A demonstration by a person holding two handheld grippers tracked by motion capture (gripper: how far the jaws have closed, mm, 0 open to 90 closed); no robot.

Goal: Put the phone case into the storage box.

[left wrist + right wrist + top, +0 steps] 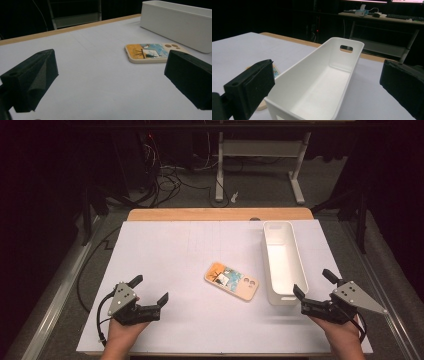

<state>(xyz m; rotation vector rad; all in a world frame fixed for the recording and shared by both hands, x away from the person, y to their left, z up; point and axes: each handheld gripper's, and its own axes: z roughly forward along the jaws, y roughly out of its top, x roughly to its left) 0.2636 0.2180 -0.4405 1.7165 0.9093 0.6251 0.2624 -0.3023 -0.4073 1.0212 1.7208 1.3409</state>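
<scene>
Nearest the viewer, two hands enter from the bottom edge of a white-covered table (190,330), each holding a black two-jaw gripper. The left gripper (150,291) sits at the near left, its jaws spread wide apart and empty, angled up and to the right toward the table's middle. The left hand (120,335) grips it from behind. The right gripper (312,282) sits at the near right, jaws likewise wide apart and holding nothing, angled up and to the left. The right hand (342,332) holds it from behind, just beside the near end of a white bin.

Beyond the grippers, near the table's centre, a phone (232,280) lies flat with its decorated back up, orange and blue artwork showing. Its long axis runs diagonally, the camera end toward the near right, the other end toward the far left.

Just right of the phone, apart from it, stands the white bin (295,265), long, narrow and empty, its length running from near to far.

Past the table's wooden far edge (220,214), cables (170,180) lie on a dark floor.
</scene>
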